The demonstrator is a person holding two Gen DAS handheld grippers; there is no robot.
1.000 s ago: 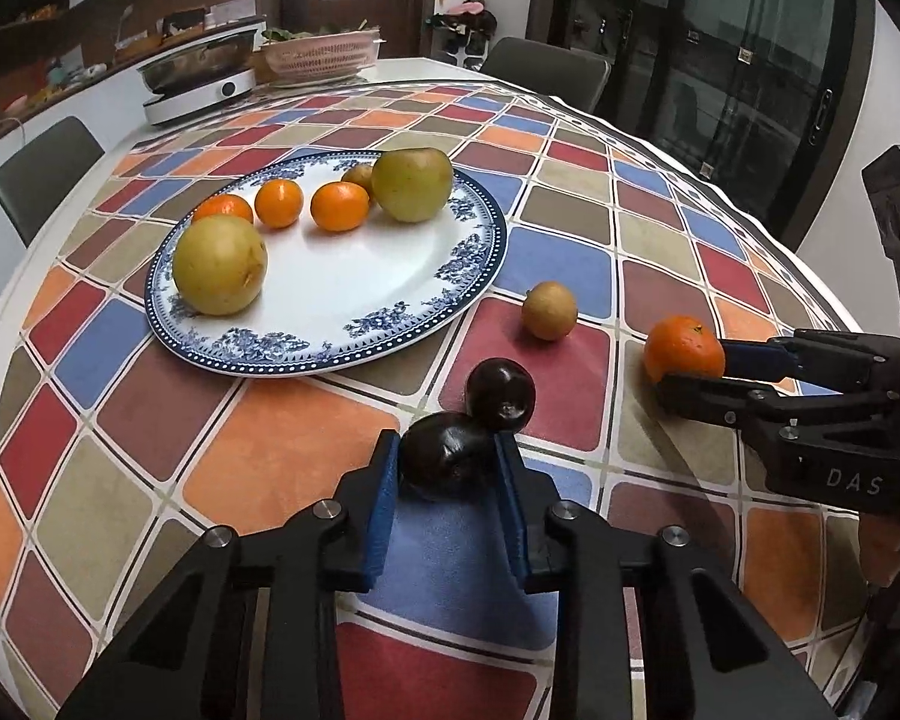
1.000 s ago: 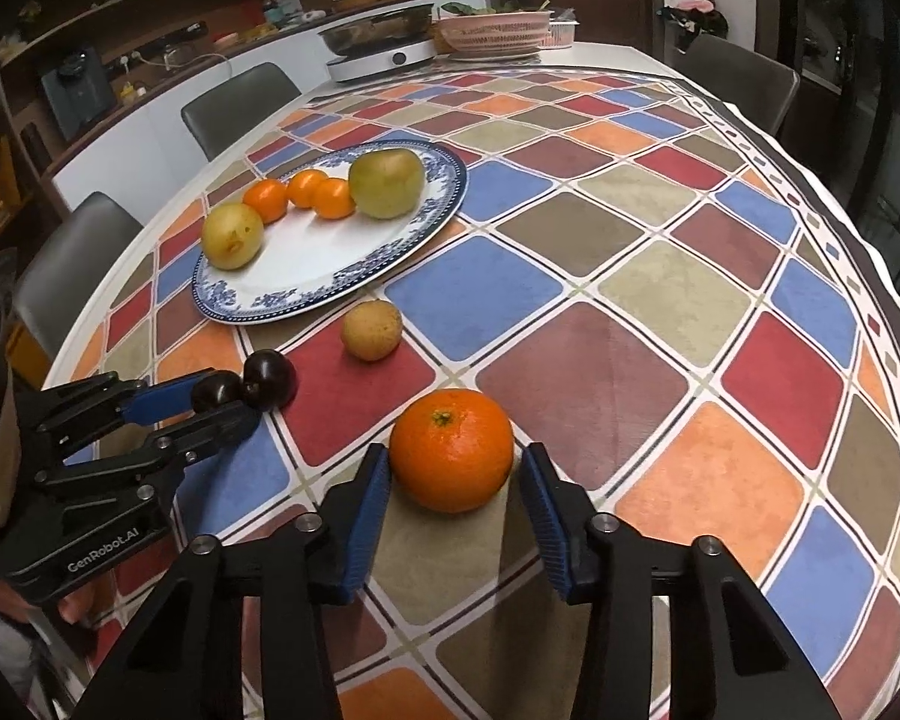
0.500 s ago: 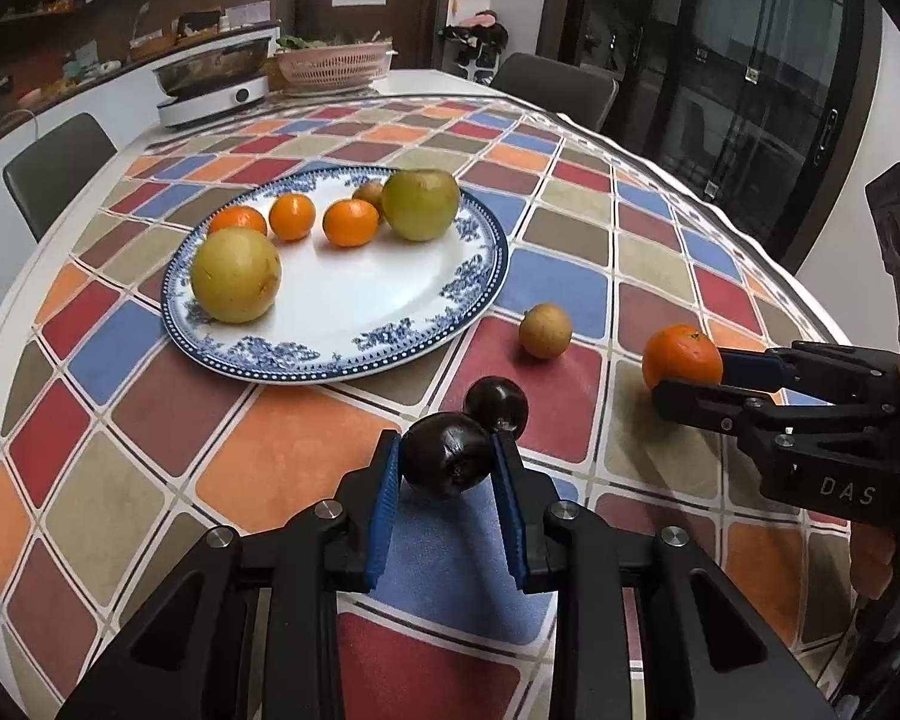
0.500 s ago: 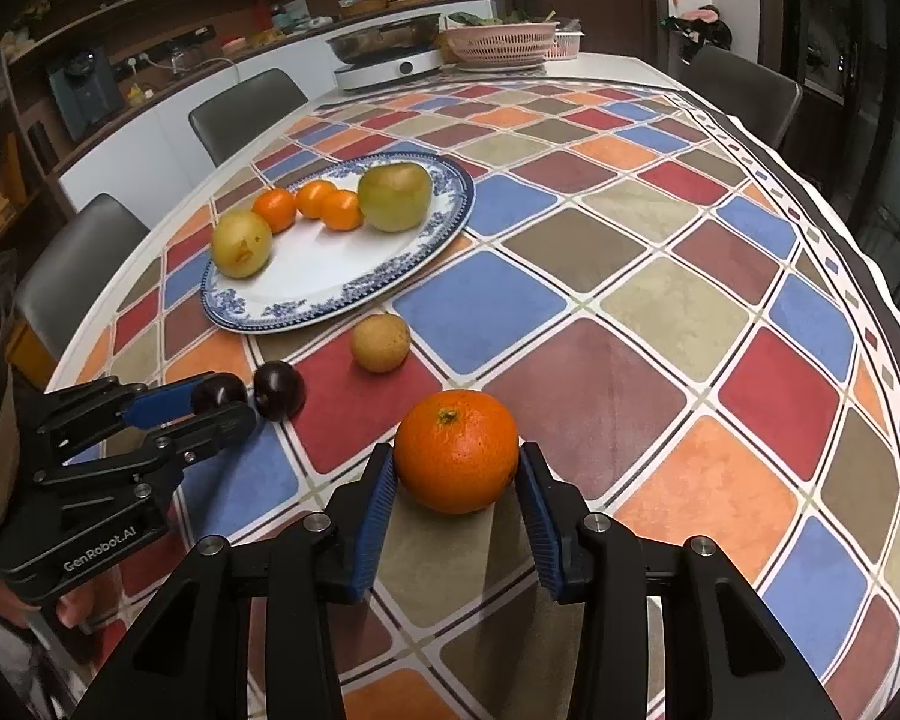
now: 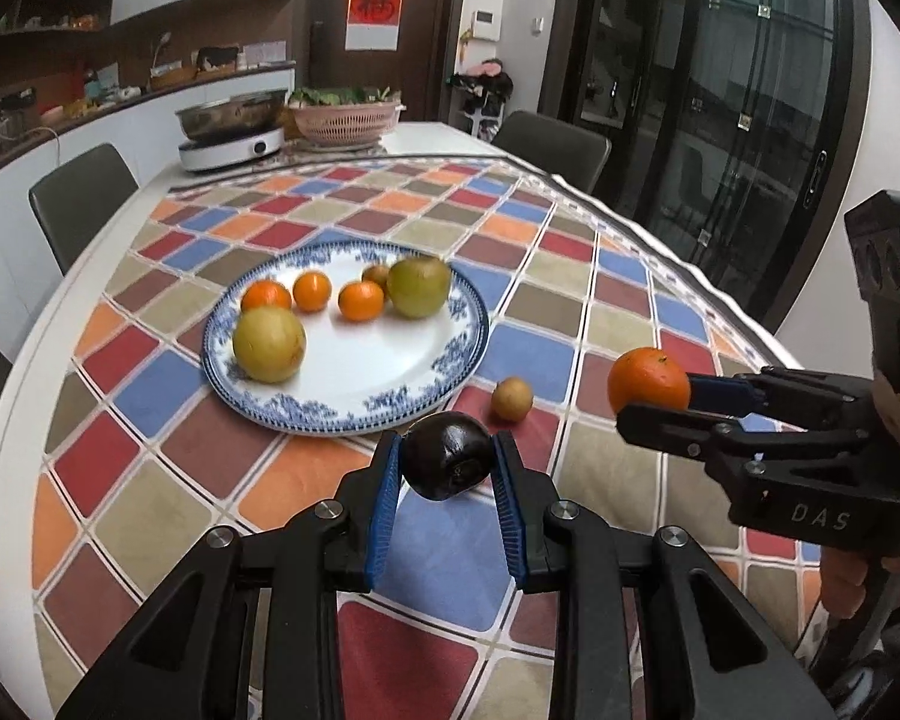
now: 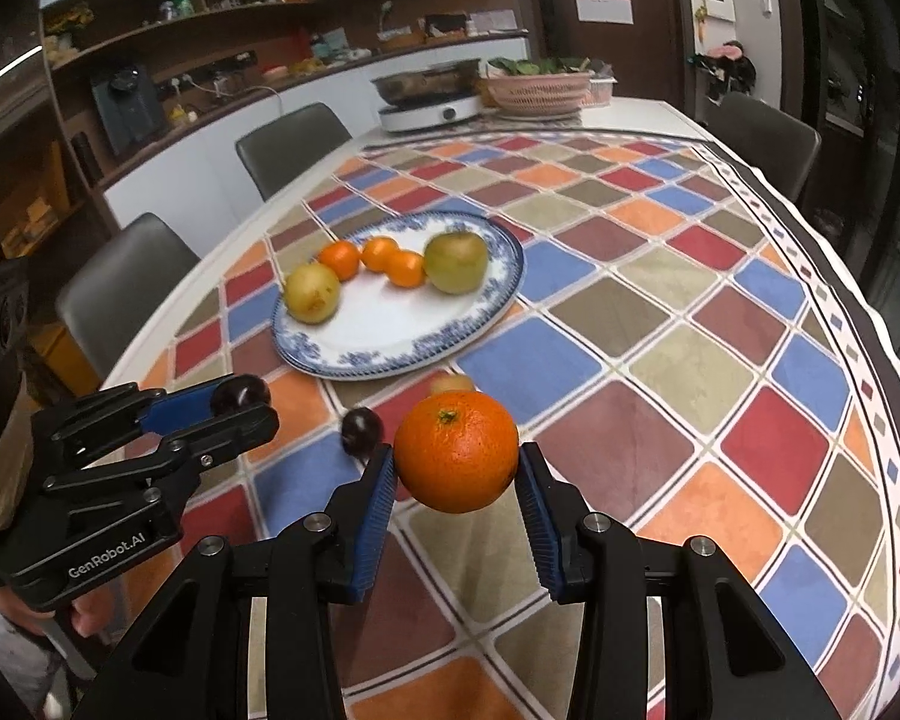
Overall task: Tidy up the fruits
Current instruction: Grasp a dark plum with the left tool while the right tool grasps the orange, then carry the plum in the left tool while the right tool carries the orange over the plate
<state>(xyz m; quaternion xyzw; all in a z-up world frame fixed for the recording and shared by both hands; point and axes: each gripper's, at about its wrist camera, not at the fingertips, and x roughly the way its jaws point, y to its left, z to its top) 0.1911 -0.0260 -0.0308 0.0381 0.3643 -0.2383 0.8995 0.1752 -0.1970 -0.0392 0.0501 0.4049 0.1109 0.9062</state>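
Observation:
My left gripper [image 5: 447, 456] is shut on a dark plum [image 5: 447, 463], held clear above the chequered tablecloth; the right wrist view shows this gripper [image 6: 243, 402] at the left with the plum [image 6: 240, 393]. My right gripper [image 6: 456, 462] is shut on a large orange [image 6: 457, 450], also lifted, and it appears at the right [image 5: 654, 396] with that orange [image 5: 648, 381]. A second dark plum [image 6: 361, 429] and a small tan fruit [image 5: 512, 399] lie on the cloth. Beyond them the blue-rimmed plate [image 5: 330, 420] carries two yellow-green fruits, three small oranges and a small tan fruit.
An induction cooker with a pan [image 5: 231, 144] and a pink basket of greens [image 5: 345, 120] stand at the table's far end. Grey chairs [image 5: 81, 204] surround the table. The cloth's white edge [image 6: 840, 276] curves along the right side.
Both grippers have risen off the table with their fruit, the left with the plum and the right with the orange. The second plum is now hidden behind the held one in the left view.

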